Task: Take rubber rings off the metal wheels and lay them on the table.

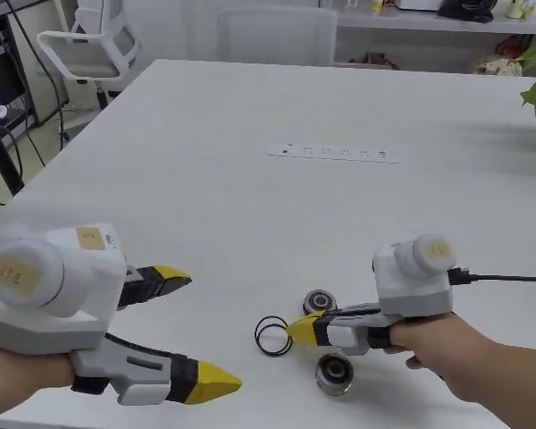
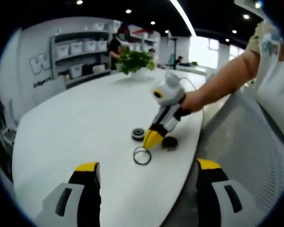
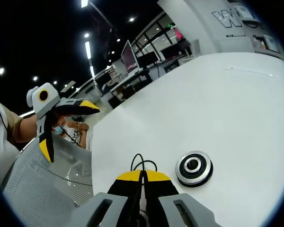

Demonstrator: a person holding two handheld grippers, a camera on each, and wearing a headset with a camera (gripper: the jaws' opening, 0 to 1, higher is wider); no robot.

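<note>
A white bench, seen from above. The right gripper lies low with its fingers closed, the yellow tips touching two thin black rubber rings that rest on the bench. Whether a ring is pinched between them cannot be told. A far metal wheel sits just beyond the tips, and a near metal wheel lies just beside the gripper's body. The left gripper hovers well apart with its fingers spread wide, holding nothing. Two risks seem likely: a ring clinging to the tips and lifting away with them, or the gripper's body nudging the near metal wheel toward the bench edge close by.
</note>
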